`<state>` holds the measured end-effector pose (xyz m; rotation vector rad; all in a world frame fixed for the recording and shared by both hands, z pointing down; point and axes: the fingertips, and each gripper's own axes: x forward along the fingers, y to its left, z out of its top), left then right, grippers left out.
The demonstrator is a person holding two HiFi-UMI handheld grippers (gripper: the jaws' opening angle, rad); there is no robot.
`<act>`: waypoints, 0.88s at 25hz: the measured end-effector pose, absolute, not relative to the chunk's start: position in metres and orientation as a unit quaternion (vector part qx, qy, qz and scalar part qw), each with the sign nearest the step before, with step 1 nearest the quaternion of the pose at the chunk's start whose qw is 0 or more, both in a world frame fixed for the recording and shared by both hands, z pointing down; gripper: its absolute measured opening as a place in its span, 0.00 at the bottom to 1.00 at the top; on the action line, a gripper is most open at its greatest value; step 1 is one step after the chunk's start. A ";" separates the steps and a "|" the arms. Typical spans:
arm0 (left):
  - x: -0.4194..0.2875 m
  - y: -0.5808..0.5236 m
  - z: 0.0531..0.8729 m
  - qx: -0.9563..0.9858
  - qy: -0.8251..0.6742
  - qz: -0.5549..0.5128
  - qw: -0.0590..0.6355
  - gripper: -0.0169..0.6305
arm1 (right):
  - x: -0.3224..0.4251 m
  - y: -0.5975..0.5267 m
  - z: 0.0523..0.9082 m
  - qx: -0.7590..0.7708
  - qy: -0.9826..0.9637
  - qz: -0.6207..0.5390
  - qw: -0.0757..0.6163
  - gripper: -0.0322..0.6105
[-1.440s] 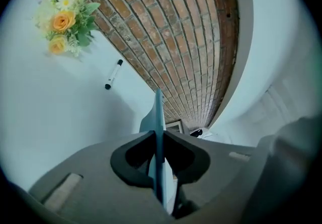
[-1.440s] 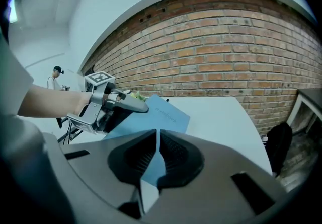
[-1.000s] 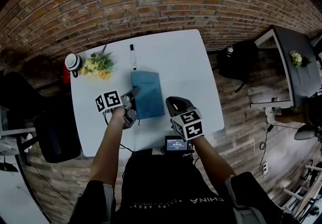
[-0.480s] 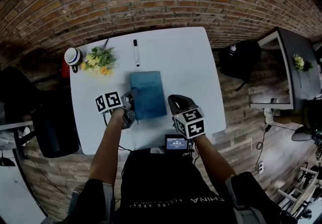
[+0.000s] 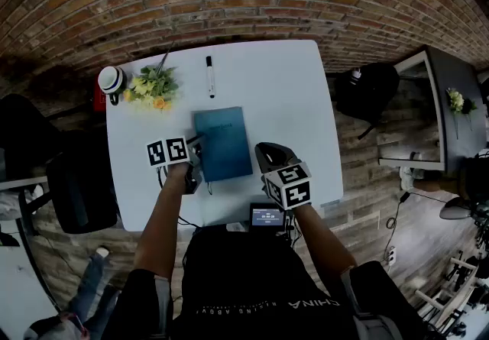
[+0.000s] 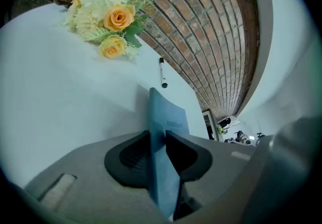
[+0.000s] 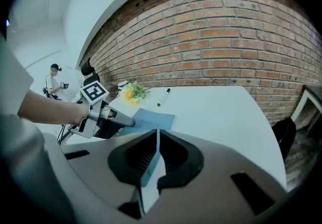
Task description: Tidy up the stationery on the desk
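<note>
Two grippers pinch the thin blue softcover notebook (image 5: 223, 141): left gripper (image 5: 197, 150) at its 9 o'clock edge, right gripper (image 5: 261, 155) around 5 o'clock. Probably light and bendy, so the two-edge hold suits.

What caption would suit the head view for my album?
Left gripper and right gripper pinch a blue notebook on a white table, marker and flowers beyond.

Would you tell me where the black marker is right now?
In the head view, the black marker lies far back on the table, right of the flowers, beyond the blue notebook.
</note>
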<state>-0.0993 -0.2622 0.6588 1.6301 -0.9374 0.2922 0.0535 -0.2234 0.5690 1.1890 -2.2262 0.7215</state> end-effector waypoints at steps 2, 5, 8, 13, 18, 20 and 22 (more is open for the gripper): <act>-0.104 -0.263 0.659 0.702 -0.411 0.141 0.564 0.18 | 0.054 -0.224 0.570 0.438 -0.820 0.266 0.255 0.10; -0.110 -0.264 0.655 0.709 -0.423 0.151 0.544 0.18 | 0.053 -0.222 0.570 0.436 -0.821 0.267 0.255 0.10; -0.113 -0.265 0.647 0.721 -0.430 0.147 0.524 0.18 | 0.053 -0.220 0.569 0.433 -0.822 0.267 0.255 0.10; -0.108 -0.265 0.620 0.762 -0.431 0.136 0.464 0.18 | 0.052 -0.218 0.566 0.430 -0.827 0.260 0.251 0.09; -0.101 -0.254 0.596 0.795 -0.432 0.125 0.408 0.17 | 0.052 -0.214 0.560 0.426 -0.833 0.251 0.247 0.09; -0.099 -0.247 0.589 0.804 -0.434 0.123 0.388 0.16 | 0.054 -0.212 0.558 0.425 -0.836 0.247 0.245 0.09; -0.097 -0.239 0.582 0.811 -0.436 0.120 0.371 0.13 | 0.055 -0.209 0.555 0.424 -0.838 0.242 0.244 0.08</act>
